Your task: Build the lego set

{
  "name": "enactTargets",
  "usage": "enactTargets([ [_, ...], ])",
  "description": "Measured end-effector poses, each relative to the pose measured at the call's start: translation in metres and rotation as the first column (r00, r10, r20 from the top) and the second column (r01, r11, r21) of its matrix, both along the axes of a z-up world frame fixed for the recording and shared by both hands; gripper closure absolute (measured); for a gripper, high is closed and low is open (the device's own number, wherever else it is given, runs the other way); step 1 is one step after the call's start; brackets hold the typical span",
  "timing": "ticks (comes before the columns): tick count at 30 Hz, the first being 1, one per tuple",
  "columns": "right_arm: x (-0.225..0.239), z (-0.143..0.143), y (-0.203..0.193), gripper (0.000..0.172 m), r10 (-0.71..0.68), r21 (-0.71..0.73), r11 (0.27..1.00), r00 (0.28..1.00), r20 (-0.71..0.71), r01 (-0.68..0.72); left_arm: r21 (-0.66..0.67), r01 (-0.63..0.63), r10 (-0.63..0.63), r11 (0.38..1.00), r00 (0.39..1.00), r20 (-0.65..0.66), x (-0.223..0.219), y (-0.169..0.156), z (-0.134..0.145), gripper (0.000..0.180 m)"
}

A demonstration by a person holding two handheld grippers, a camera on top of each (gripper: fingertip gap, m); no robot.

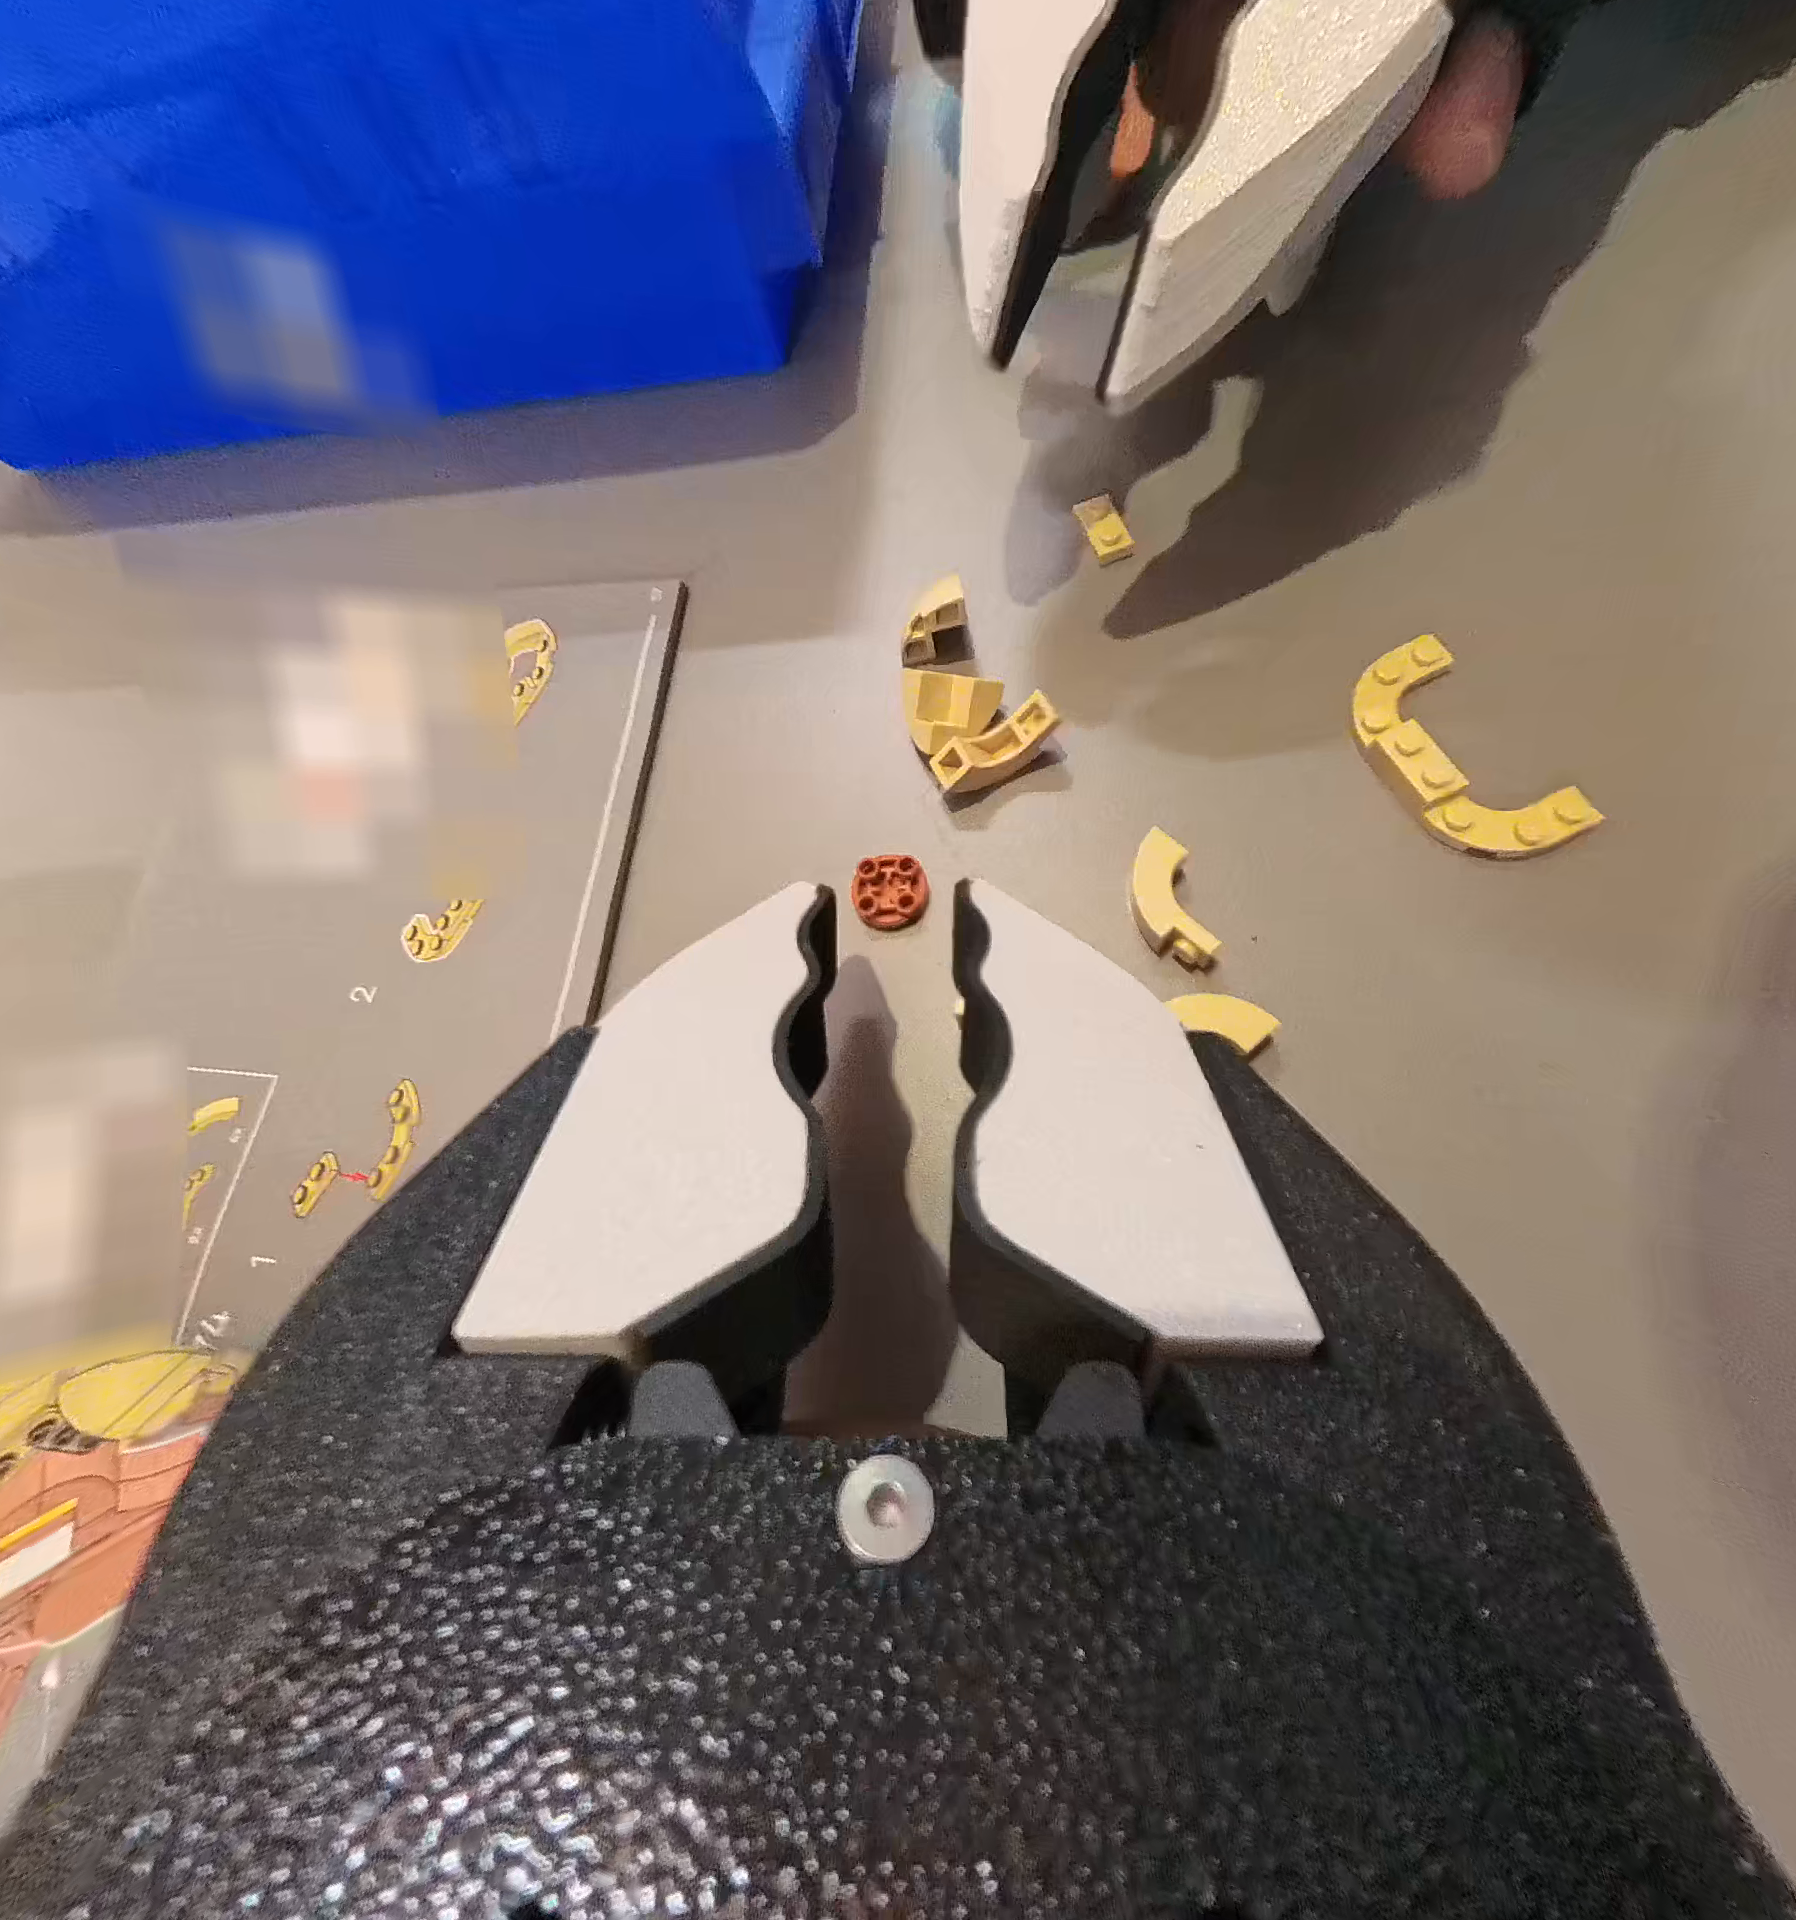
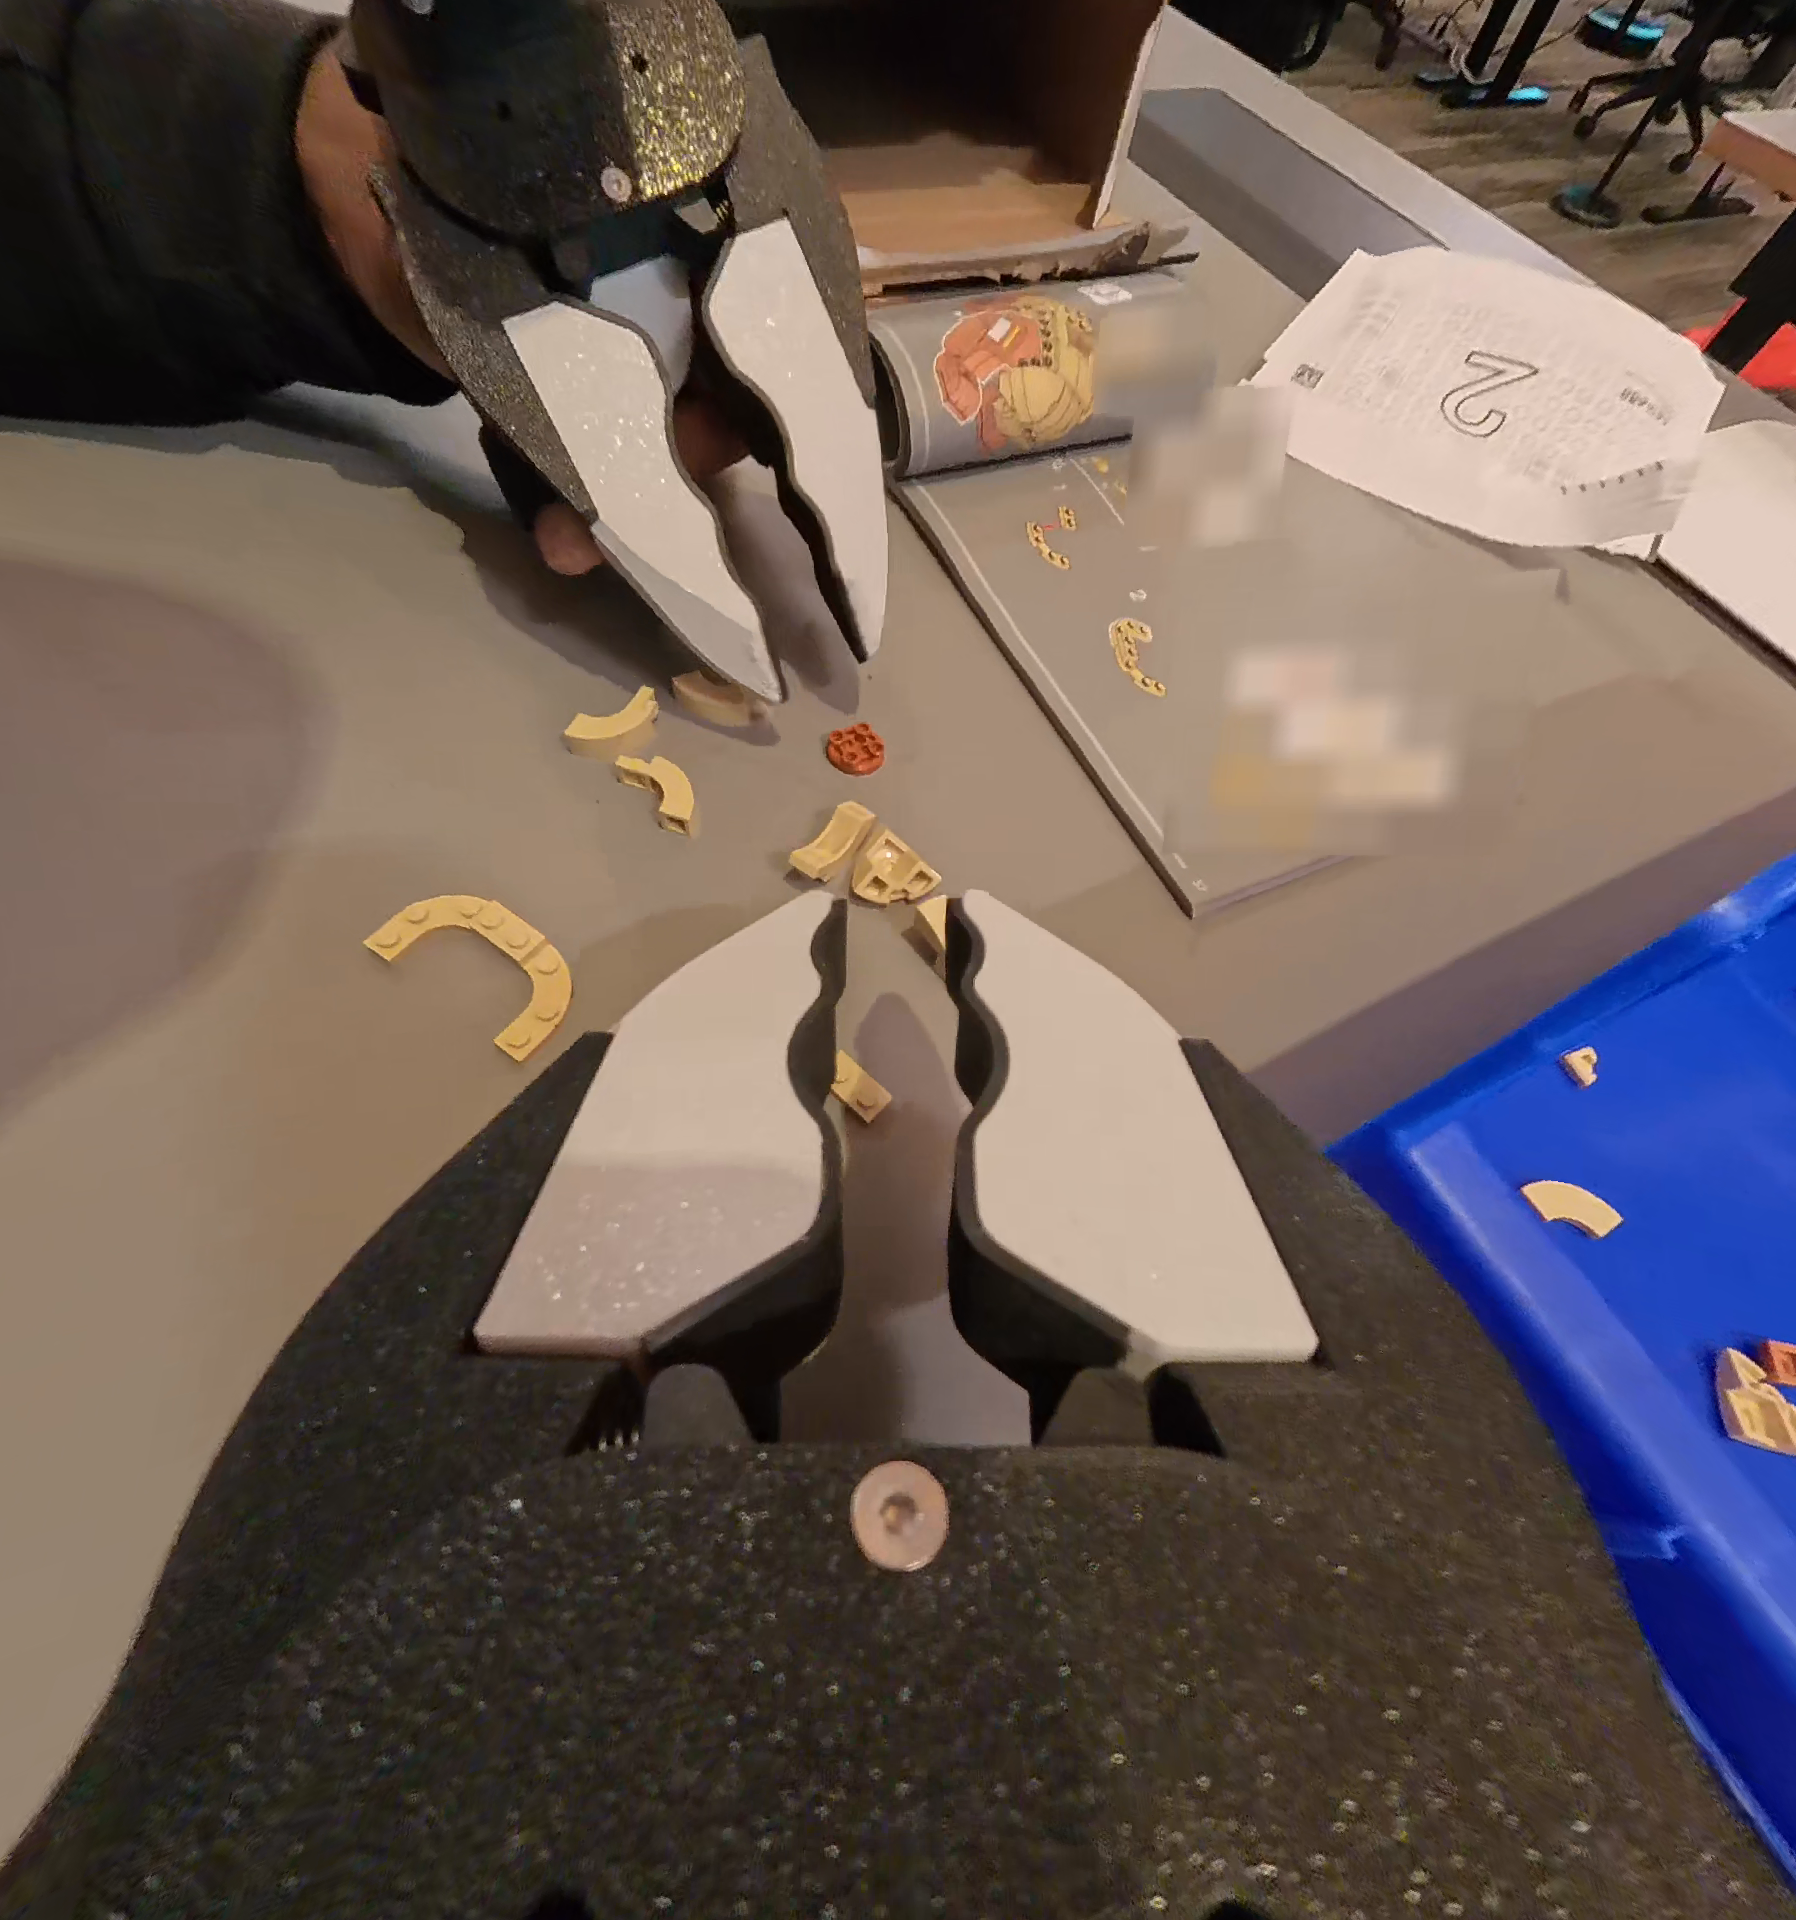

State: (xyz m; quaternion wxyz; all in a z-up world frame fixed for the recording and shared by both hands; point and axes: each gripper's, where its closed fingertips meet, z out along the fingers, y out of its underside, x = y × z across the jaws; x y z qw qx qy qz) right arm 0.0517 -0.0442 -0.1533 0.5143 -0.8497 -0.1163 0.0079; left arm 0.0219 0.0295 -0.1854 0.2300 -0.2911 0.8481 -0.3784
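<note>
Left claw (image 1: pixel 894 894), narrowly parted and holding nothing, hangs just short of the red round plate (image 1: pixel 890 888) on the grey tabletop (image 1: pixel 1289 1143). Right claw (image 2: pixel 899 914), likewise narrowly parted and bare, hovers over a small tan plate (image 2: pixel 858 1086), beyond the plate. Tan curved pieces (image 1: pixel 977 717) lie between. Only the right wrist view shows the blue bin (image 2: pixel 1652 1299) interior with loose pieces; the booklet (image 1: pixel 561 779) edges the plate's left.
</note>
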Motion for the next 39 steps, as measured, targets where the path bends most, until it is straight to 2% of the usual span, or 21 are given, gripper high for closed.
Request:
enactTargets([
  [3,0.0,0.005,0.0,0.155,-0.002,0.025,1.0,1.0,0.008,0.002,-0.031,0.059,-0.061,0.998,0.997,-0.047,-0.013,0.003,0.003,0.159],
  [6,-0.001,0.008,0.0,0.155,0.004,0.045,0.999,1.0,0.019,-0.004,0.003,0.16,-0.16,0.987,0.987,-0.026,-0.029,0.003,0.009,0.158],
  [11,-0.003,0.0,0.001,0.155,0.014,0.015,1.0,1.0,0.022,-0.014,0.029,0.214,-0.213,0.976,0.976,-0.04,-0.037,-0.005,0.005,0.157],
  [15,0.004,-0.007,-0.001,0.155,-0.022,-0.045,0.999,1.0,0.021,0.023,0.026,0.17,-0.169,0.985,0.985,-0.034,-0.029,-0.004,0.003,0.157],
  [21,0.009,-0.013,-0.007,0.155,-0.041,-0.126,0.991,0.999,0.002,0.041,-0.08,-0.007,0.002,0.997,0.998,-0.055,-0.006,0.007,0.005,0.156],
  [24,0.006,-0.023,-0.012,0.153,-0.02,-0.194,0.981,1.0,-0.001,0.02,-0.048,-0.04,0.036,0.998,0.995,-0.091,-0.001,0.006,-0.003,0.153],
  [28,0.001,-0.031,-0.018,0.152,0.006,-0.256,0.967,1.0,-0.001,-0.006,-0.07,-0.07,0.06,0.995,0.989,-0.135,0.004,-0.003,-0.005,0.153],
  [32,-0.004,-0.035,-0.025,0.151,0.042,-0.309,0.95,0.999,-0.001,-0.04,0.001,-0.093,0.092,0.996,0.981,-0.173,0.006,-0.002,-0.015,0.153],
  [39,0.002,-0.046,-0.024,0.147,0.014,-0.342,0.94,0.999,0.028,-0.004,-0.011,-0.093,0.089,0.996,0.974,-0.207,0.005,-0.007,-0.017,0.166],
])
